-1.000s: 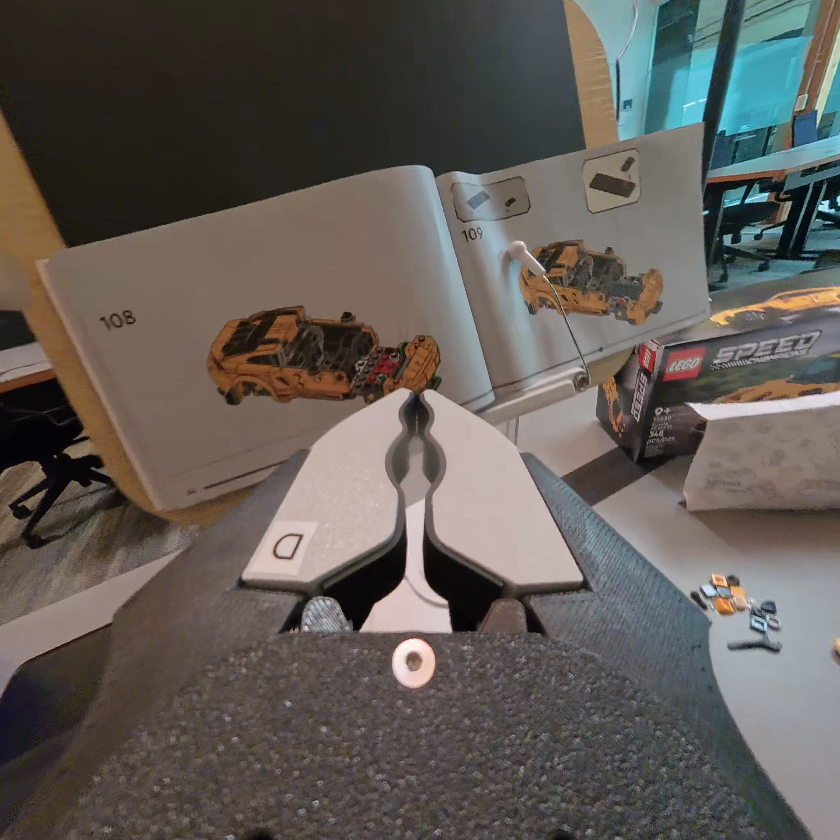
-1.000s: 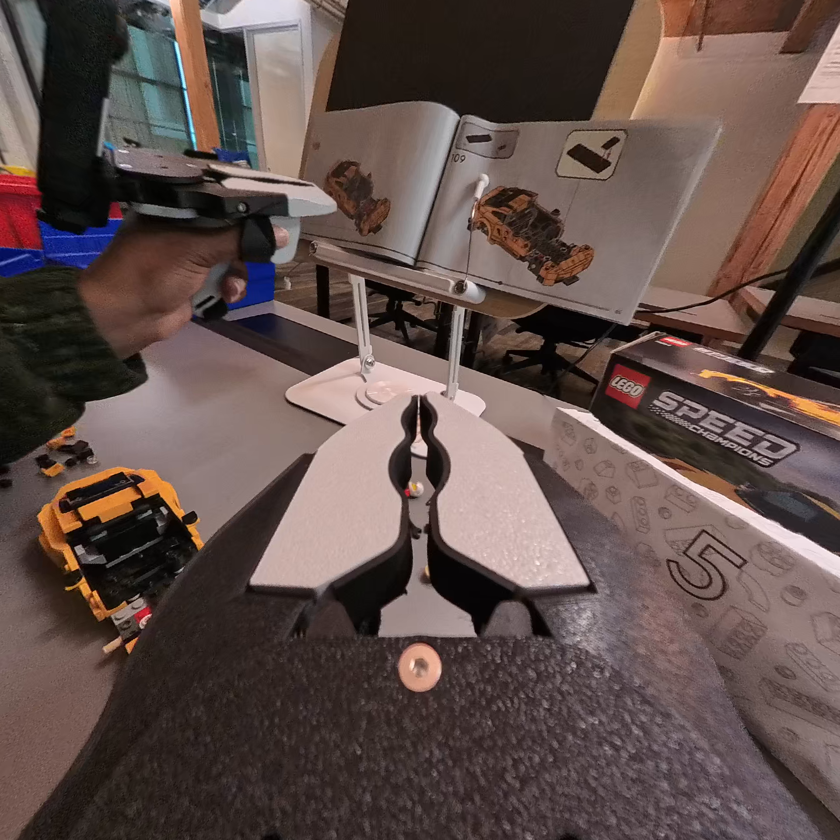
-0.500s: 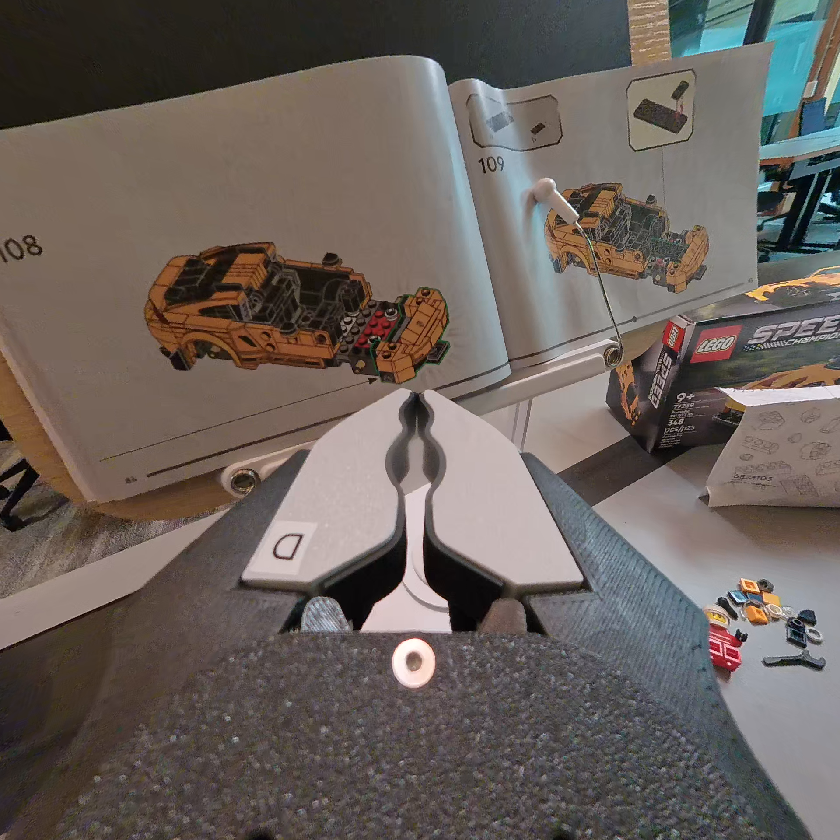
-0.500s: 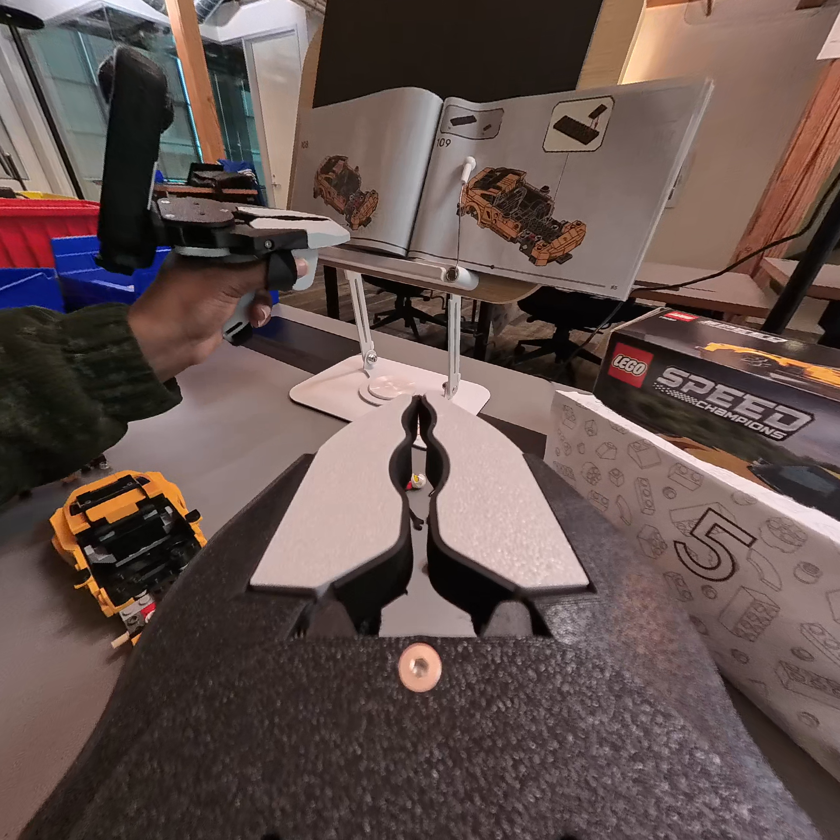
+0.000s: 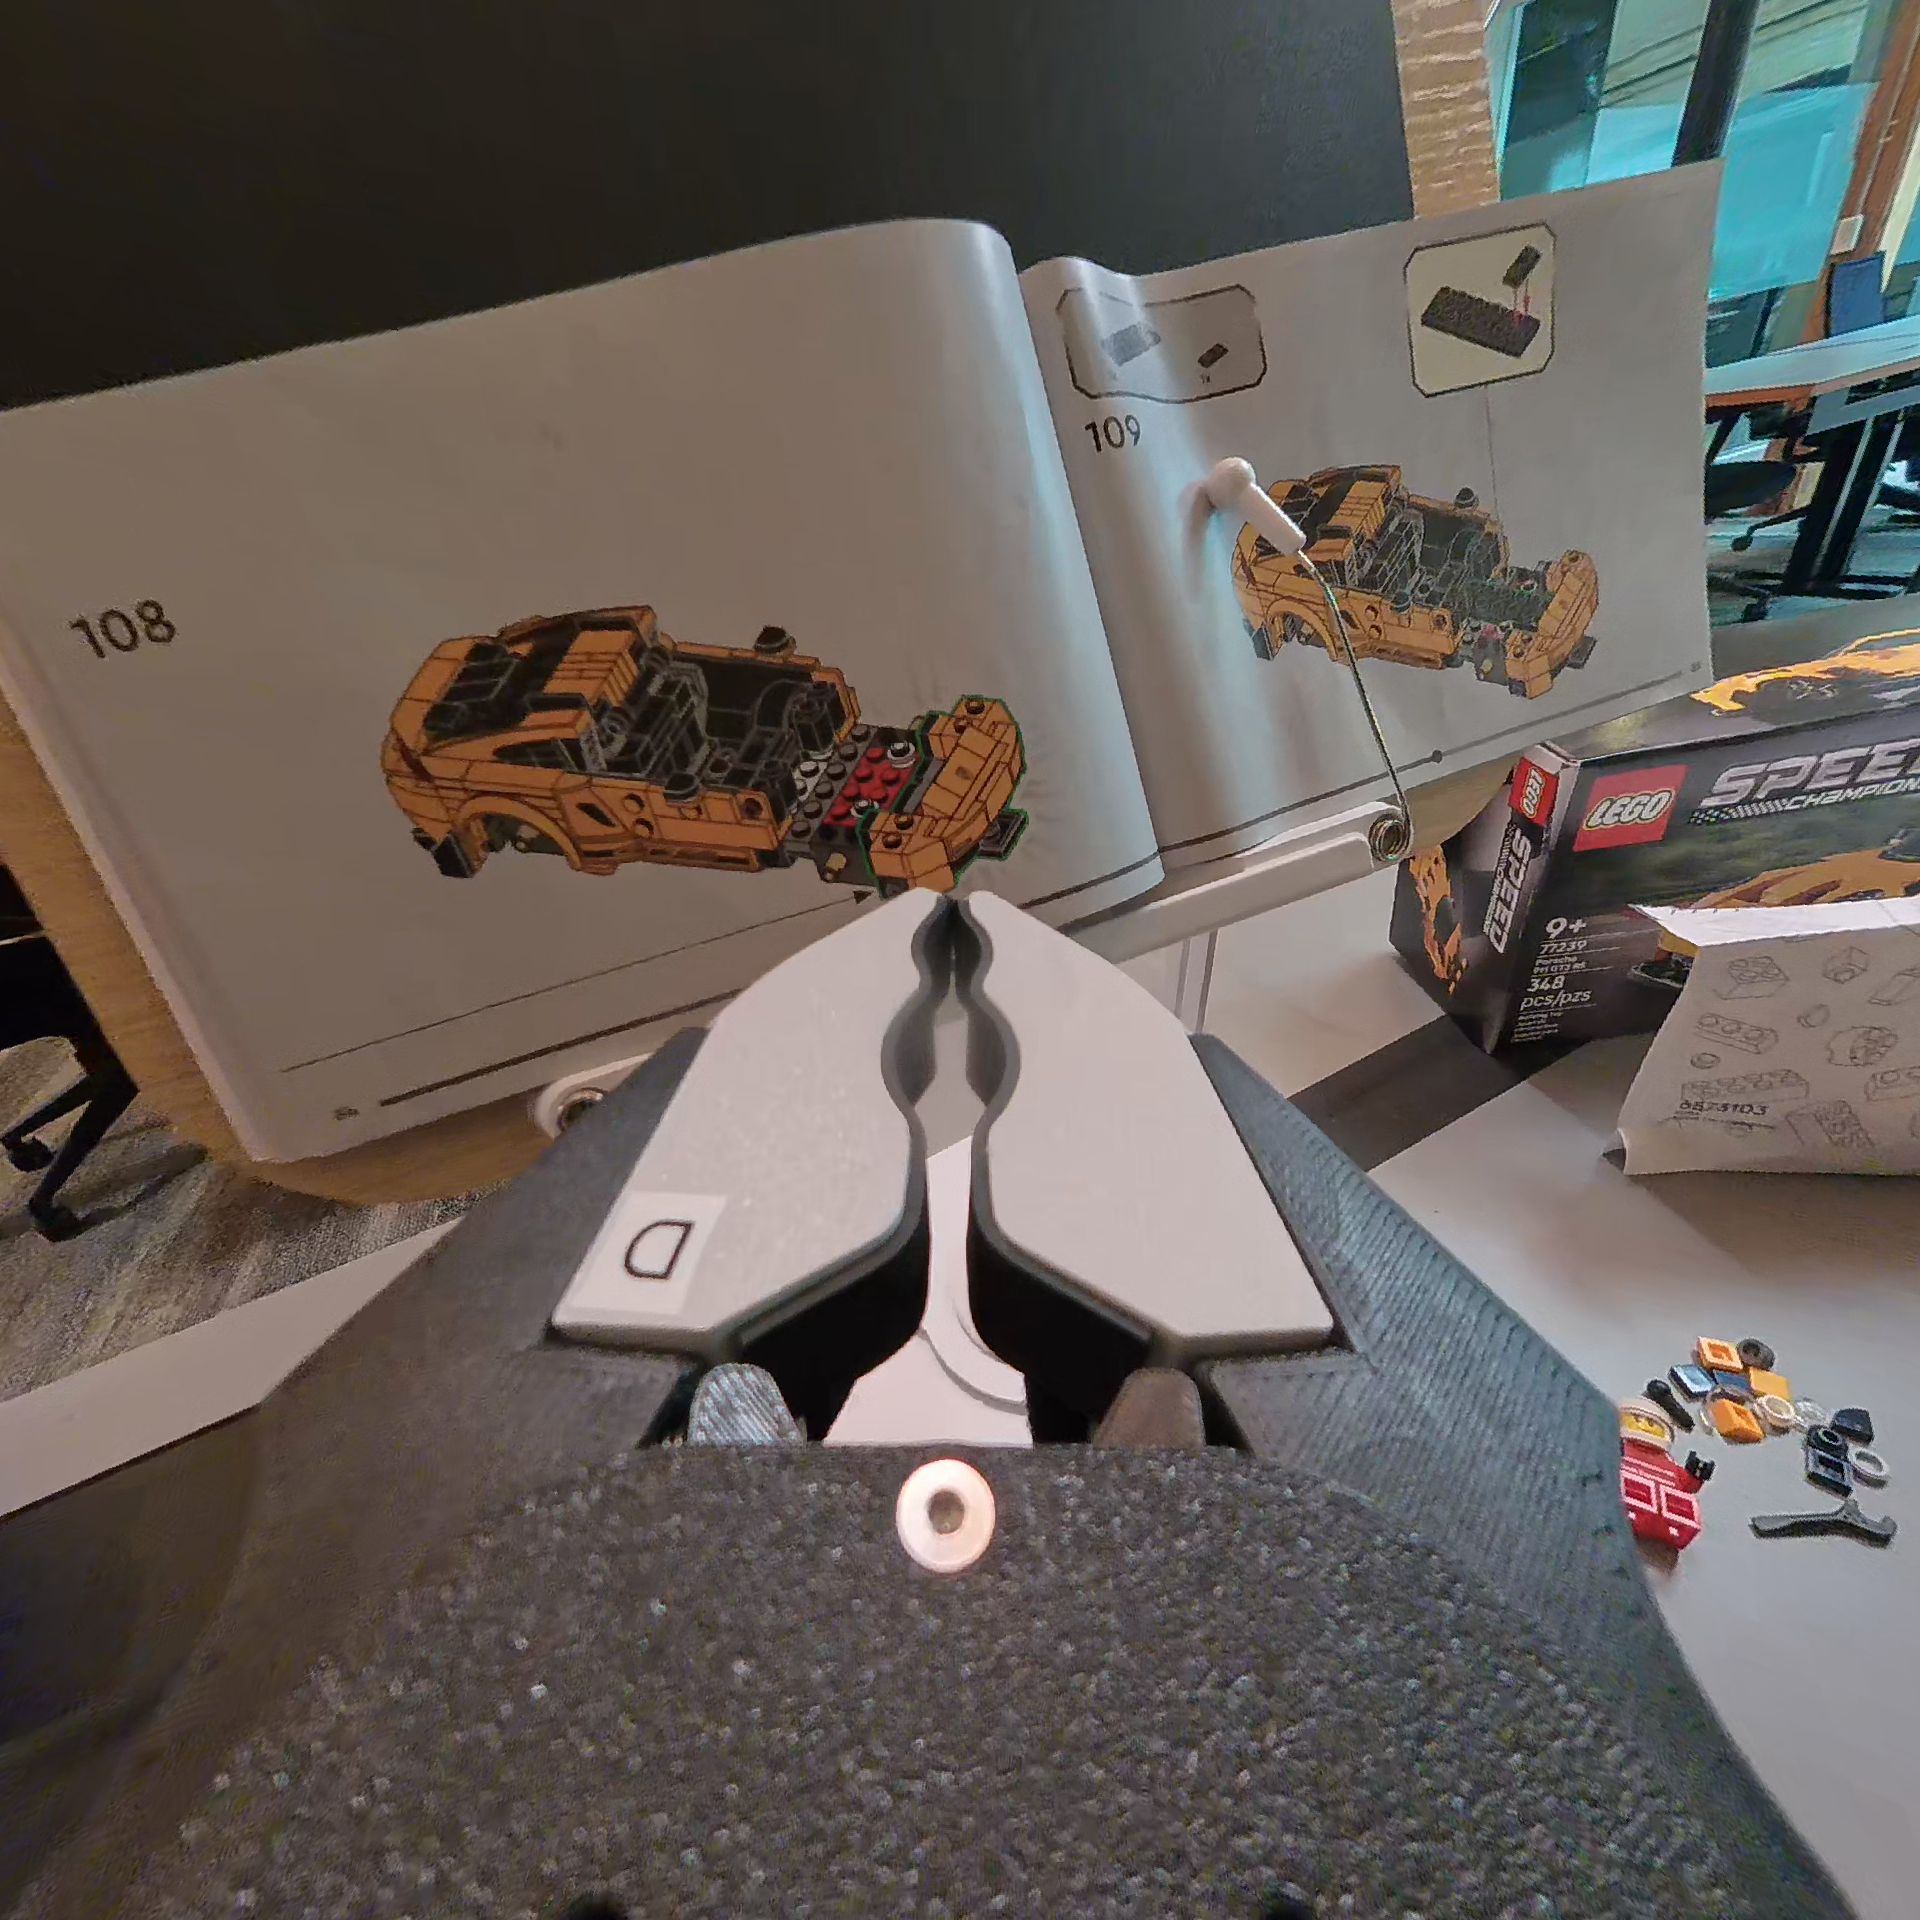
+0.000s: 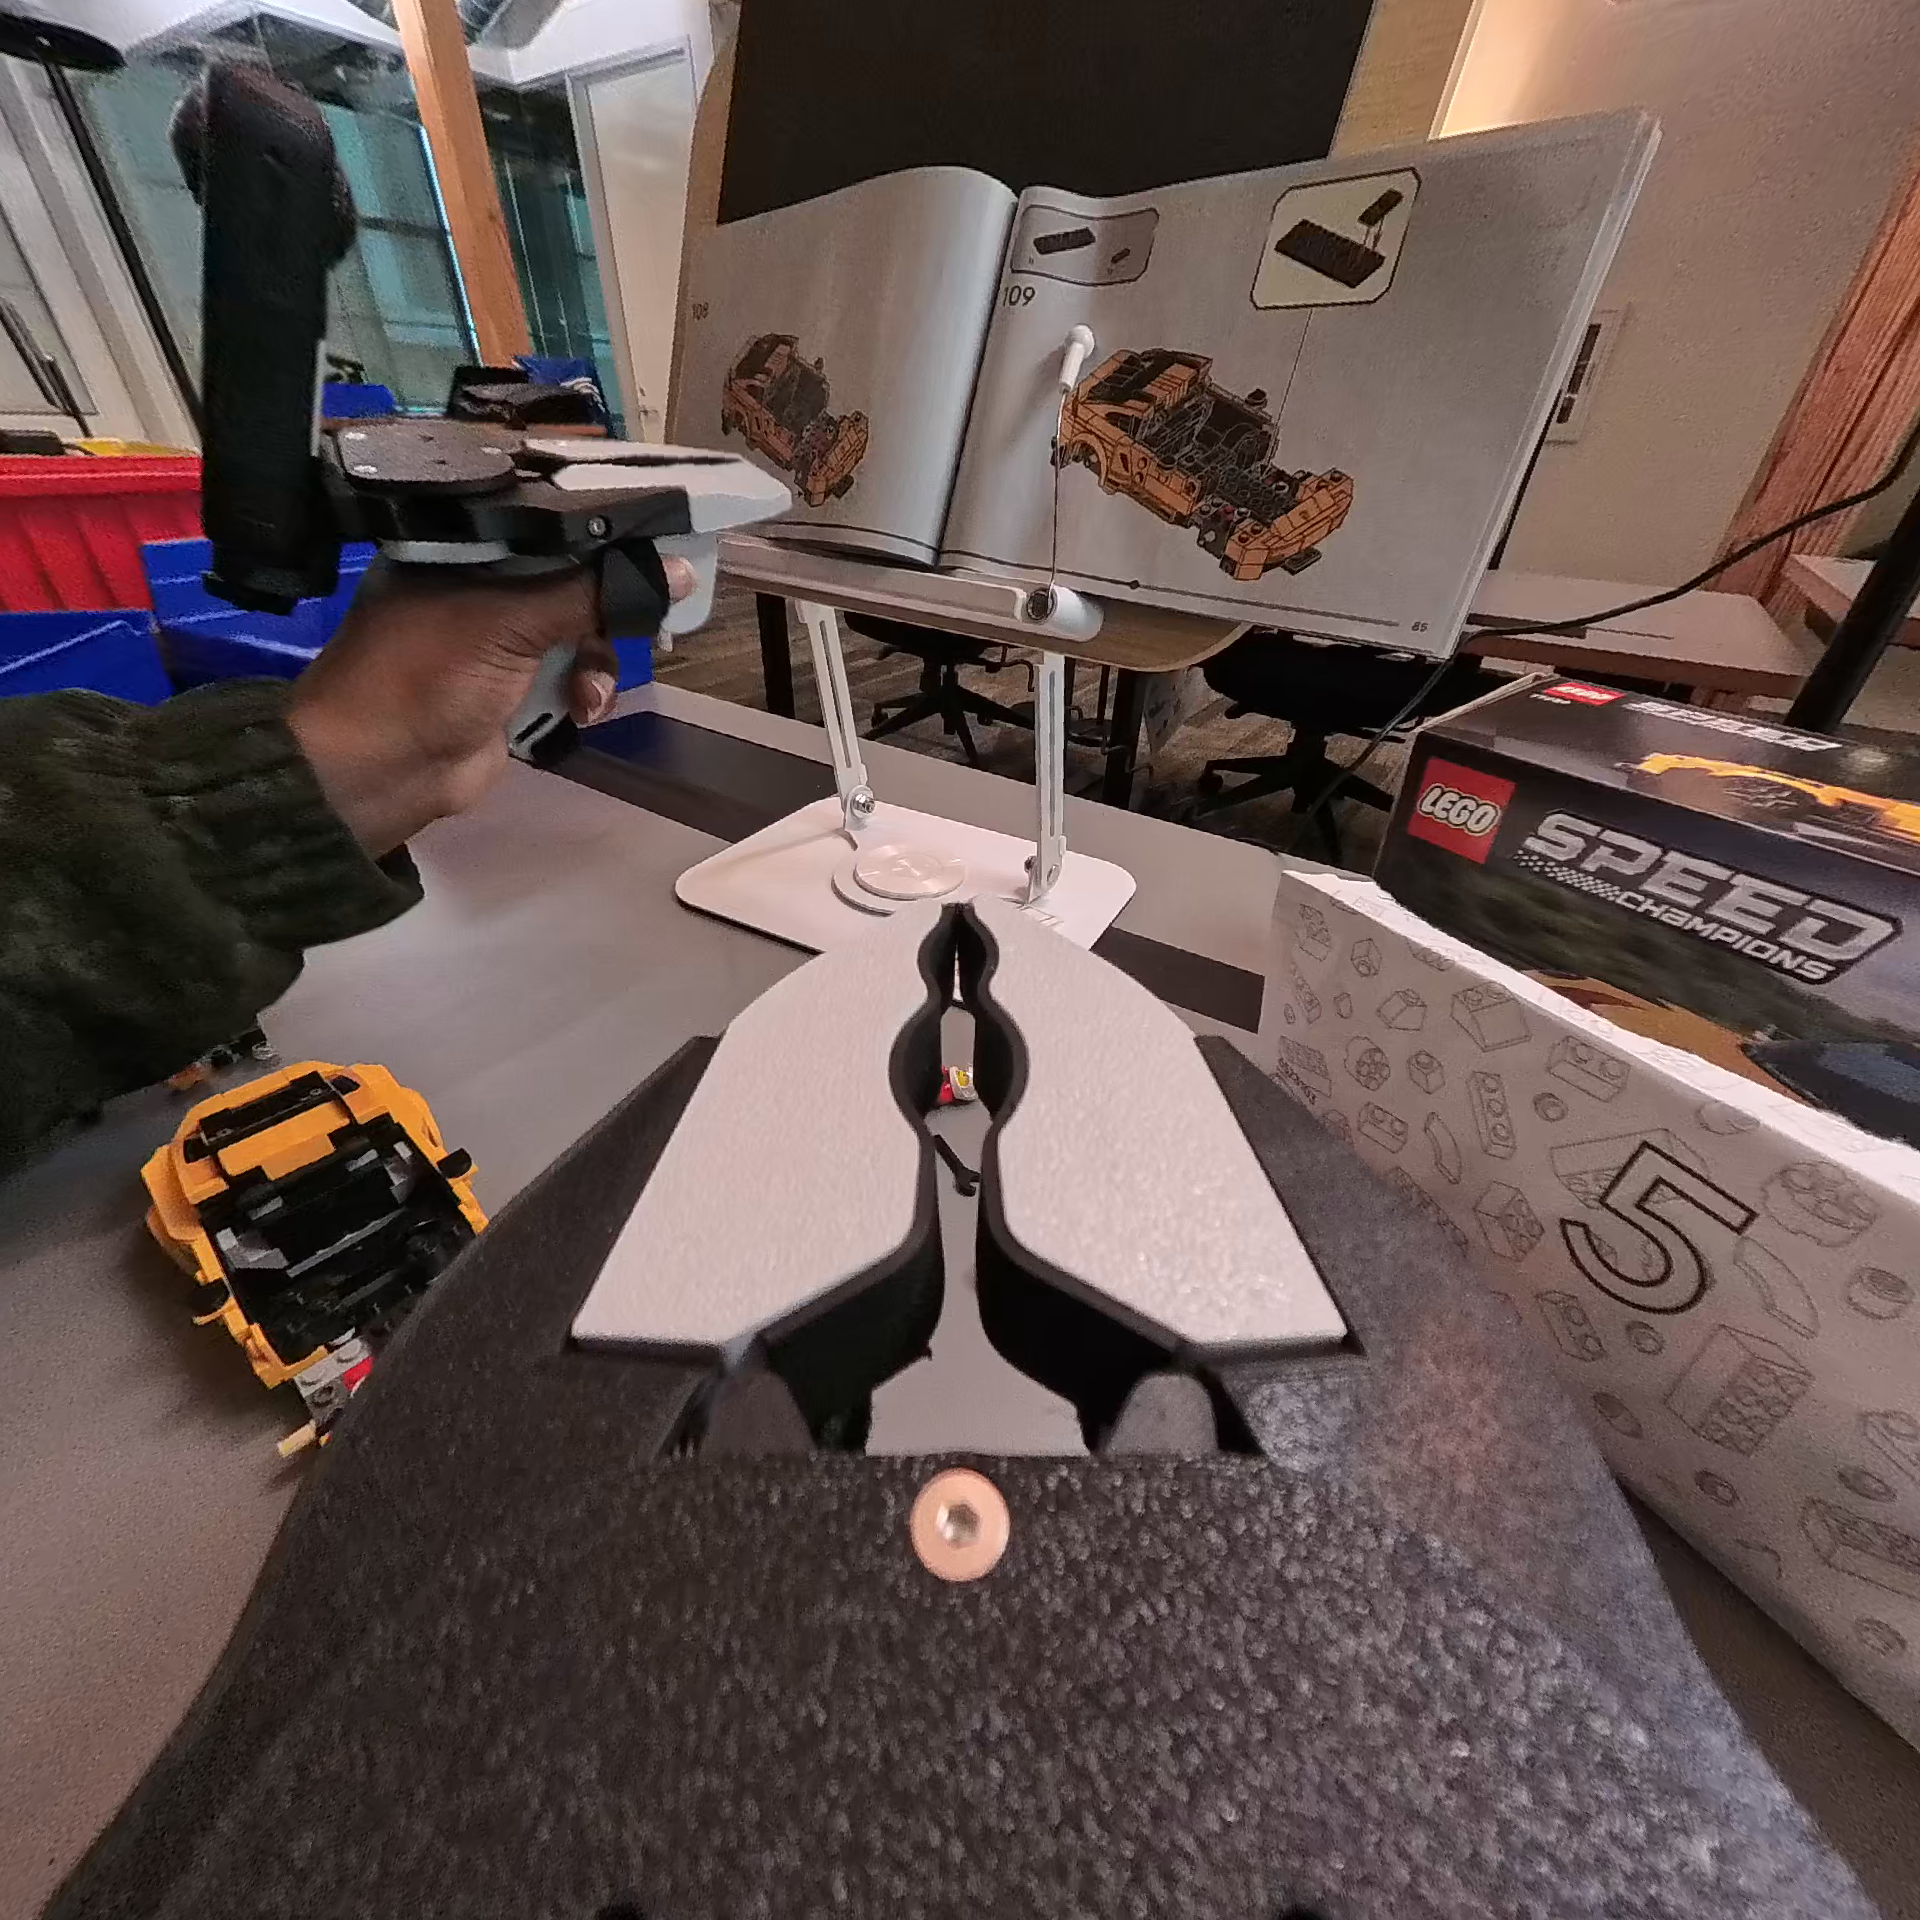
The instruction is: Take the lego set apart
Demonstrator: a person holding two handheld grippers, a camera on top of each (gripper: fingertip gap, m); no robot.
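The lego car (image 6: 312,1216) sits on the grey counter (image 6: 561,966) at the left of the right wrist view, partly hidden by that gripper's black body; it is a yellow-orange shell around a black and dark grey interior, roof off, with grey and red studs showing at its near end and a small tan pin poking out there; its long axis runs from near to far across the counter, tilted a little leftward going away, though which end is the front I cannot tell. The left gripper (image 5: 951,902) is held up in the air, its grey fingers closed together with nothing between them, tips close to the lower edge of the open instruction booklet (image 5: 623,520) on its white stand (image 6: 904,883); in the right wrist view a hand (image 6: 447,686) in a dark green sleeve (image 6: 135,894) grips its handle. The right gripper (image 6: 958,914) is likewise closed and empty, low over the counter. Loose small pieces (image 5: 1756,1403) and a red minifigure (image 5: 1657,1486) lie on the counter to the right of the left gripper; the set's box (image 6: 1662,862) stands behind a white printed bag (image 6: 1558,1174) at the right.
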